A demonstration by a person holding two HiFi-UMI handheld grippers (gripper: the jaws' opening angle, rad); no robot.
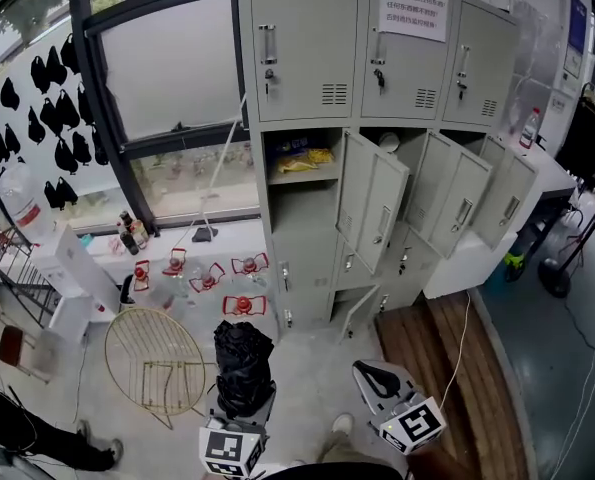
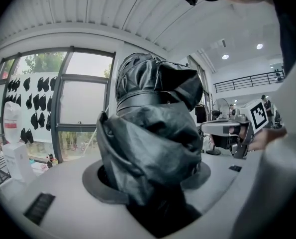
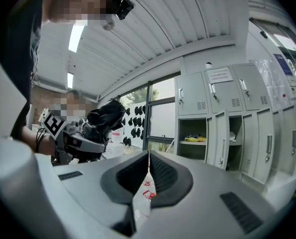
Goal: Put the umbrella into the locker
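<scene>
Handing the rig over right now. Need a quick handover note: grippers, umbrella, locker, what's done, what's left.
Left gripper: shut on the folded black umbrella.
Right gripper: shut, empty.
Lockers: ahead across the floor, not reached. Several middle-row doors stand open.
Done: umbrella is in hand.
Left: walk up, put the umbrella into an open compartment, let go.

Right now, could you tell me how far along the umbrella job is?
Done: the folded umbrella is clamped between the jaws of the left gripper, and several locker doors stand open. In hand: it is held up, well short of the lockers. Left: bring it to an open compartment and set it inside. The right gripper is shut, empty.
</scene>
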